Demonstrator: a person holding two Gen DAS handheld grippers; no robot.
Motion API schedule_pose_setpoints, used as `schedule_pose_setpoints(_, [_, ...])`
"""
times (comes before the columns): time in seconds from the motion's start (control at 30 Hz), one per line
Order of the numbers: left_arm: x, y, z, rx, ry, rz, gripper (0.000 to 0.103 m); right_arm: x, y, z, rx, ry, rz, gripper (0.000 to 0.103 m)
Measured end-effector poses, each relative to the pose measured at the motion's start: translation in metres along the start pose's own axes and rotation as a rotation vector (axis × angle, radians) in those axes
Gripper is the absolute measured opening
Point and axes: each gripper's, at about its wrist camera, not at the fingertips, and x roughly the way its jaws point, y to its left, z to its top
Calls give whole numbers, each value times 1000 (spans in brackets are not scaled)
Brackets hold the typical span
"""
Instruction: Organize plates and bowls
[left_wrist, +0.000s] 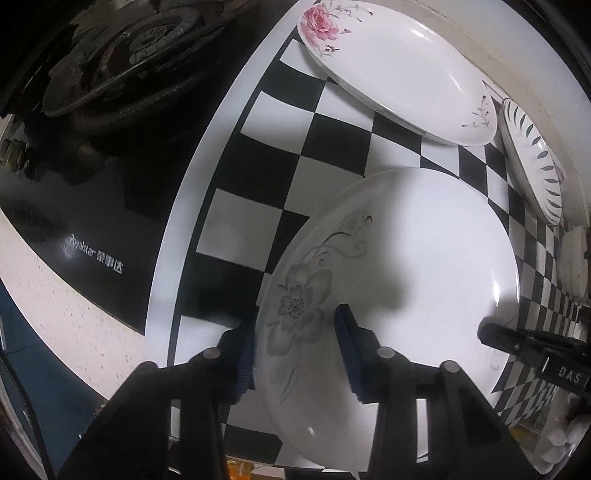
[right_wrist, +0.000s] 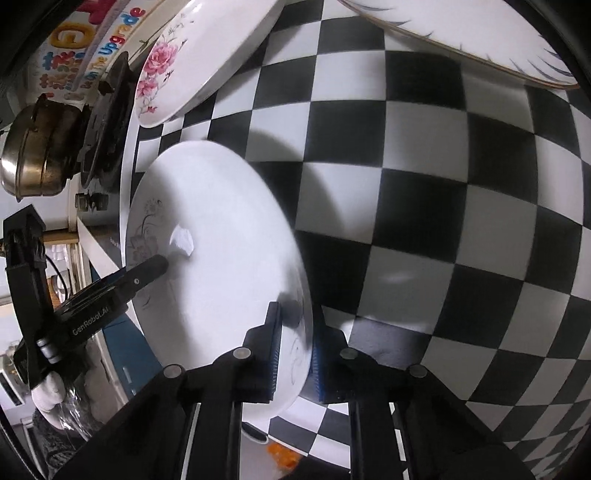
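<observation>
A white plate with a grey flower print (left_wrist: 406, 266) is held above the checkered mat by both grippers, and it also shows in the right wrist view (right_wrist: 221, 240). My left gripper (left_wrist: 295, 347) straddles its near rim, one finger under and one over, with a wide gap between them. My right gripper (right_wrist: 293, 347) is shut on the opposite rim, and its finger shows in the left wrist view (left_wrist: 498, 334). A pink-rose plate (left_wrist: 399, 70) lies farther back. A plate with dark leaf marks (left_wrist: 532, 162) lies at the right.
The black-and-white checkered mat (left_wrist: 280, 155) covers the counter. A black Royalstar cooktop (left_wrist: 92, 184) with a burner lies to the left. A brass pot (right_wrist: 37, 155) stands on it. A small pale object (left_wrist: 572, 262) sits at the mat's right edge.
</observation>
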Motion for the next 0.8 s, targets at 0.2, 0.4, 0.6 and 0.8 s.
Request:
schedule_pose_setpoints(0.2, [-5, -11, -15, 34, -20, 27, 33, -4, -5, -2, -6, 2, -3, 16])
schedule_pose_setpoints(0.4, [-19, -38, -24, 82, -42, 3, 32, -28, -23, -14, -1, -39, -7, 16])
schedule_pose_setpoints(0.6, [-29, -58, -29, 166, -55, -30, 33, -70, -62, -40, 34, -100, -14, 16])
schedule_pose_setpoints(0.8, [-28, -96, -36, 237, -25, -69, 33, -99, -116, -68, 113, -141, -29, 16])
